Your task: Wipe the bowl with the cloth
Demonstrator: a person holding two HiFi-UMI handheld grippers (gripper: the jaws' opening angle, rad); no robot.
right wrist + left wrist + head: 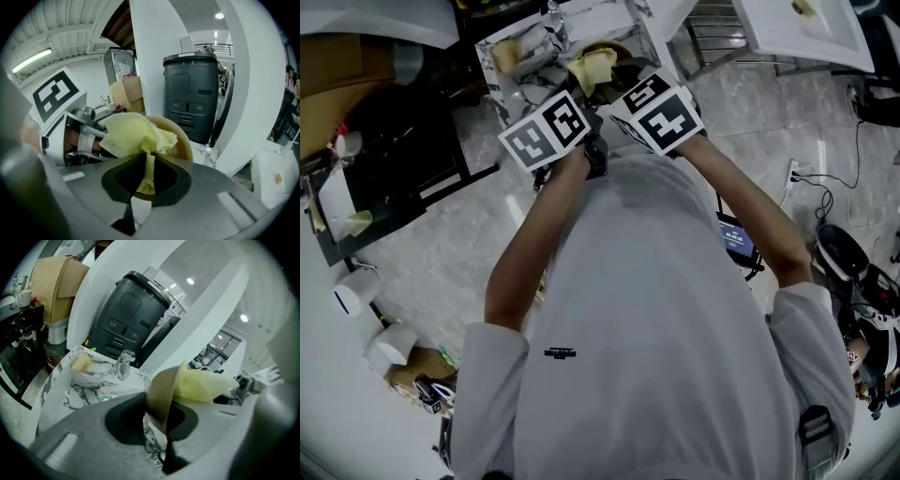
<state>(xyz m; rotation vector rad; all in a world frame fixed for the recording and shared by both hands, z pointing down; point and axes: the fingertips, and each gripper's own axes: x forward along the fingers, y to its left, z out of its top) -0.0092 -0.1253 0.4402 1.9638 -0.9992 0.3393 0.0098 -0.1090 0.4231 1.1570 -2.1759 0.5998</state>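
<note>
My left gripper [157, 420] pinches the bowl [161, 387] by its rim to steady it, while my right gripper [146, 176] clamps the cloth [131, 133] inside it for wiping.

- No word, brand or number can be read in full in any view.
- Left marker cube [546, 131]: black-and-white square code patterns are carried on its faces. No letters or digits are included. One such face is also shown in the right gripper view [55, 96].
- Right marker cube [661, 114]: the same kind of square code pattern is carried, without letters or digits.
- Shirt [656, 309]: a small dark print [560, 353] is placed on the front. It is too small to be read.
- Small screen [736, 238]: light characters are displayed on blue, but they are illegible.
- Dark grey bin [194, 93]: small pale marks are printed near the lid. They cannot be read.
</note>
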